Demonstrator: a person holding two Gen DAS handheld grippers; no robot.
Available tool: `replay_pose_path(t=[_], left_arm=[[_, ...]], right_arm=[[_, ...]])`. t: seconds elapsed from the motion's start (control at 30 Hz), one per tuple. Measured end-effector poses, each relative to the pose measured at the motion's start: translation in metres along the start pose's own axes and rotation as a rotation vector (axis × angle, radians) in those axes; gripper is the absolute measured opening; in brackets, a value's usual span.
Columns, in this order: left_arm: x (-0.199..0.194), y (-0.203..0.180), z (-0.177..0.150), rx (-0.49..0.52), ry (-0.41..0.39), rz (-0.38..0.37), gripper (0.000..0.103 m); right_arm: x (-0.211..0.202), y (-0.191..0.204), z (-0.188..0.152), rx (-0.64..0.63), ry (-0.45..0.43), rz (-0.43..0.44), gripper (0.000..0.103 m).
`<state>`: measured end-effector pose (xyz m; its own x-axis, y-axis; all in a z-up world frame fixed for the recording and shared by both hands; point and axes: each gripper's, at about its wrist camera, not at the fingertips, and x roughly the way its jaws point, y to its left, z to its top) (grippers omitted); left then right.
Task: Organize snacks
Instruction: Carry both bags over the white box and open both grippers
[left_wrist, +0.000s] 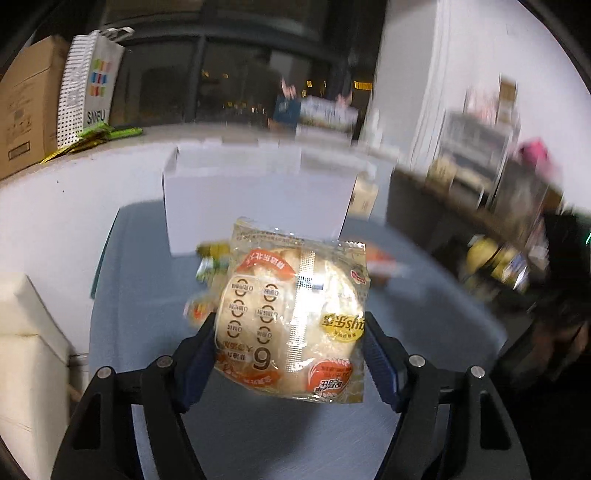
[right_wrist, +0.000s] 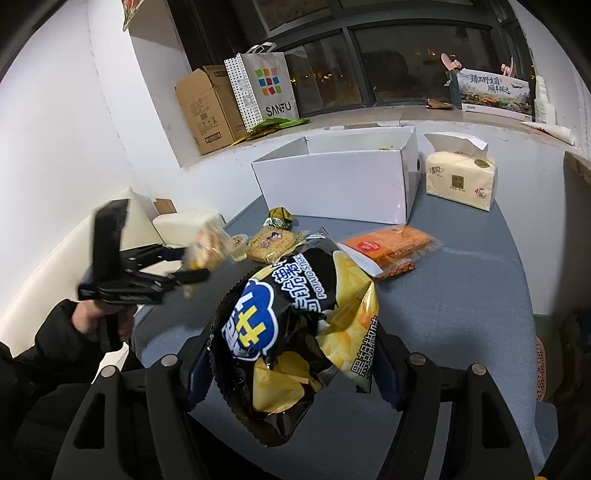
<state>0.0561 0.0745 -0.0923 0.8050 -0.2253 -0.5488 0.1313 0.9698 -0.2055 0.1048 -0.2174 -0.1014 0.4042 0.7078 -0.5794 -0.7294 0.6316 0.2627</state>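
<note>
My left gripper (left_wrist: 290, 326) is shut on a clear packet holding a round pale bun (left_wrist: 288, 310), lifted above the grey-blue table (left_wrist: 155, 295); both blue pads press its sides. In the right wrist view the left gripper (right_wrist: 192, 267) shows blurred at the left, held by a hand in a dark sleeve. My right gripper (right_wrist: 291, 343) is shut on a black and yellow potato chip bag (right_wrist: 284, 314), held off the table. An open white box (right_wrist: 332, 177) stands at the table's far side. An orange packet (right_wrist: 391, 247), a noodle packet (right_wrist: 271, 242), a green wrapped snack (right_wrist: 279, 216) and a small cup (right_wrist: 236, 247) lie before it.
A tissue pack (right_wrist: 460, 177) stands right of the white box. On the windowsill behind are a cardboard box (right_wrist: 207, 107), a SANFU paper bag (right_wrist: 266, 90) and green packets (right_wrist: 277, 123). A cream cushion (right_wrist: 184, 225) borders the table's left edge. The left wrist view is motion-blurred.
</note>
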Motion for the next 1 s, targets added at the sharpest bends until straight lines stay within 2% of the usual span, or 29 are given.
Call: replay_pose_path(t=[0.17, 0.23, 0.4, 0.5, 0.63, 0.7, 0.83, 0.87, 0.9, 0.97, 1.0], left_arm=[[-0.008, 0.002, 0.049, -0.050, -0.084, -0.020, 0.077], [-0.002, 0.008, 0.067, -0.065, -0.103, -0.029, 0.077], [0.030, 0.030, 0.135, -0.101, -0.132, -0.028, 0.077], [0.062, 0.046, 0.172, -0.109, -0.107, -0.020, 0.077], [0.107, 0.065, 0.208, -0.111, -0.046, 0.017, 0.077], [0.127, 0.071, 0.218, -0.089, -0.016, 0.041, 0.077], [0.157, 0.083, 0.218, -0.080, 0.018, 0.109, 0.077], [0.162, 0.086, 0.215, -0.088, 0.035, 0.112, 0.083], [0.171, 0.091, 0.212, -0.110, 0.068, 0.126, 0.096], [0.172, 0.094, 0.204, -0.126, 0.064, 0.134, 0.103], [0.168, 0.094, 0.201, -0.121, 0.043, 0.138, 0.103]], right_arm=[[0.003, 0.005, 0.028, -0.008, -0.047, -0.010, 0.075], [0.007, 0.006, 0.051, -0.019, -0.080, -0.010, 0.075], [0.031, -0.011, 0.119, -0.005, -0.112, -0.021, 0.076], [0.058, -0.041, 0.170, 0.094, -0.108, -0.016, 0.076], [0.092, -0.069, 0.214, 0.174, -0.084, -0.042, 0.076], [0.113, -0.082, 0.231, 0.203, -0.066, -0.055, 0.076], [0.143, -0.099, 0.244, 0.268, -0.017, -0.064, 0.079], [0.146, -0.100, 0.244, 0.272, -0.012, -0.070, 0.080], [0.153, -0.102, 0.244, 0.282, -0.006, -0.068, 0.082], [0.159, -0.104, 0.243, 0.302, -0.008, -0.049, 0.102], [0.160, -0.105, 0.244, 0.307, -0.013, -0.060, 0.103]])
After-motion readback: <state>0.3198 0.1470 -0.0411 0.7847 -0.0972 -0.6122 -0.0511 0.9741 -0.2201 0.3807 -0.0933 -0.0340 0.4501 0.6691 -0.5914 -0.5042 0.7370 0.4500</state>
